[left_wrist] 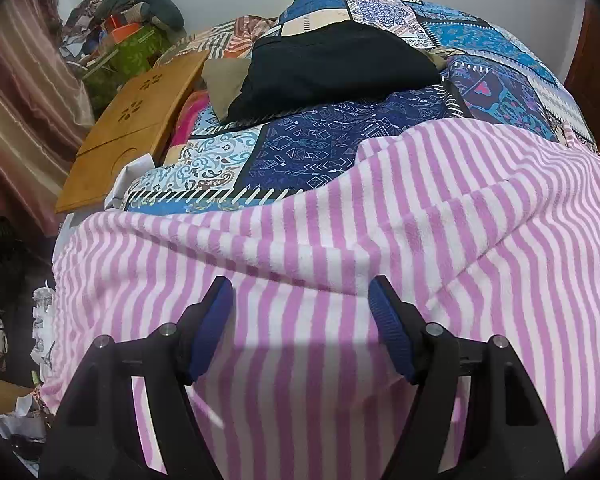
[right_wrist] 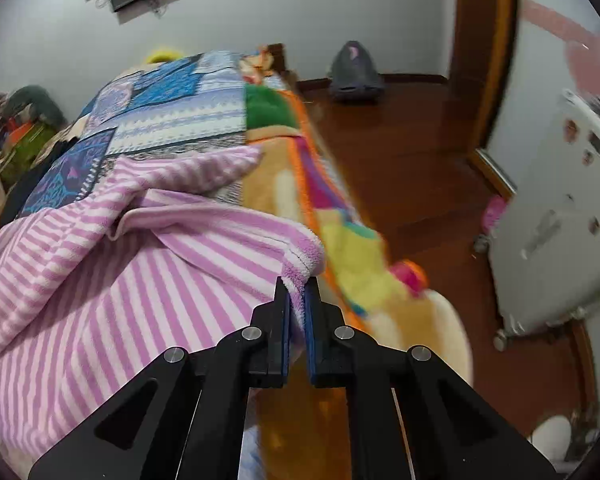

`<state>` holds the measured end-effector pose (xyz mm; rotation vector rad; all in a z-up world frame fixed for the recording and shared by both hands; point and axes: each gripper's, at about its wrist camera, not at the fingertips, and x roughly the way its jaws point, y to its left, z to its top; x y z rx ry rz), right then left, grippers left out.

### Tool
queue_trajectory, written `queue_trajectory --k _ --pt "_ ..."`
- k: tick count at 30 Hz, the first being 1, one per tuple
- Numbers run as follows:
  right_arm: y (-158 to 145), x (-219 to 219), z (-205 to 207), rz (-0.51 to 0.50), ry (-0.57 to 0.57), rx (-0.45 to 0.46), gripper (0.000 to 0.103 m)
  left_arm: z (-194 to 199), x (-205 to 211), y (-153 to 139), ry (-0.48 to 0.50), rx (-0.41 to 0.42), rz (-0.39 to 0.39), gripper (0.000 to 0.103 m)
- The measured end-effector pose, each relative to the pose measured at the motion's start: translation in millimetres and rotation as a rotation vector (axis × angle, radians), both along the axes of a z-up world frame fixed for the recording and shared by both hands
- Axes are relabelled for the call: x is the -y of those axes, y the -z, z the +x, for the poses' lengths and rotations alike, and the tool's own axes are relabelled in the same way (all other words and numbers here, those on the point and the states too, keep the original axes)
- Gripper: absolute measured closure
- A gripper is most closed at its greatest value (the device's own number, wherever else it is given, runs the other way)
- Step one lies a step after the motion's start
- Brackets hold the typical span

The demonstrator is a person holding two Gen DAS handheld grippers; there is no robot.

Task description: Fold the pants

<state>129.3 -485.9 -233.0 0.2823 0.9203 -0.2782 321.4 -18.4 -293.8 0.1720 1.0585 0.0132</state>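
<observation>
Black grippers (left_wrist: 300, 292); blue ribbed pads (left_wrist: 392, 332); silver screws.

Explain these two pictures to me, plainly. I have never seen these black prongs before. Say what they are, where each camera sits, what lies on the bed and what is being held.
The black prongs are two hand-held grippers, one in each of a person's hands. Each carries a camera looking forward along its two fingers, so one picture comes from the left hand and one from the right.

On the patchwork blue bedspread lie pink-and-white striped fleece pants, spread out. Further back sits a pile of dark folded clothes, and a wooden lap tray rests beside the bed.

The left gripper is open above the striped fabric, gripping nothing. The right gripper is shut on the pants' edge, near the side of the bed.
</observation>
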Motion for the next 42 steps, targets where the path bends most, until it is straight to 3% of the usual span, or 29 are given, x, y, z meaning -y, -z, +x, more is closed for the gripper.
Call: queue_trajectory --k 6,9,13,18,20,22,24,26,30,34,38,42 --pt "21.1 21.3 -65.6 0.1 0.113 -0.077 0.097 -2.8 -2.4 2.1 -0.008 0.005 -0.017 0.033" --pt "36.6 22.6 -76.1 0.157 0.118 -0.144 0.095 -3.6 -2.0 1.5 -0.01 0.002 -0.012 0.033" --pt "13.9 22.3 -77.6 0.129 0.136 -0.107 0.093 -8.5 -1.8 -12.2 -0.006 0.014 -0.004 0.033" --pt "-24.8 -3.4 -48.9 0.053 -0.001 -0.011 0.065 -18.2 5.6 -41.6 0.007 0.072 -0.011 0.033" --pt "-31.7 -21.2 -34.7 0.078 -0.092 0.042 0.065 -22.2 12.9 -49.6 0.018 0.08 -0.037 0.033" --pt "-28.3 -41.8 -16.4 0.179 -0.189 0.072 0.065 -24.7 21.0 -53.6 0.032 0.082 -0.05 0.033" --pt "-17.7 -59.7 -5.5 0.284 -0.274 0.068 0.065 -27.5 32.7 -56.1 0.059 0.083 -0.046 0.033" --pt "-5.6 -80.3 4.1 0.324 -0.342 0.044 0.065 -30.0 44.4 -56.0 0.088 0.083 -0.03 0.033" --pt "22.4 -94.2 27.7 0.283 -0.354 -0.032 0.065 -32.4 61.6 -52.7 0.127 0.08 -0.001 0.033" --pt "29.1 -57.4 42.0 0.152 -0.248 -0.042 0.068 -32.5 67.3 -52.6 0.142 0.08 -0.003 0.032" --pt "27.1 -2.7 51.6 -0.119 -0.059 -0.088 0.068 -29.1 72.0 -53.3 0.149 0.087 0.005 0.032" --pt "8.3 37.2 49.0 -0.148 0.032 -0.079 0.066 -23.4 74.6 -52.7 0.147 0.083 0.001 0.032"
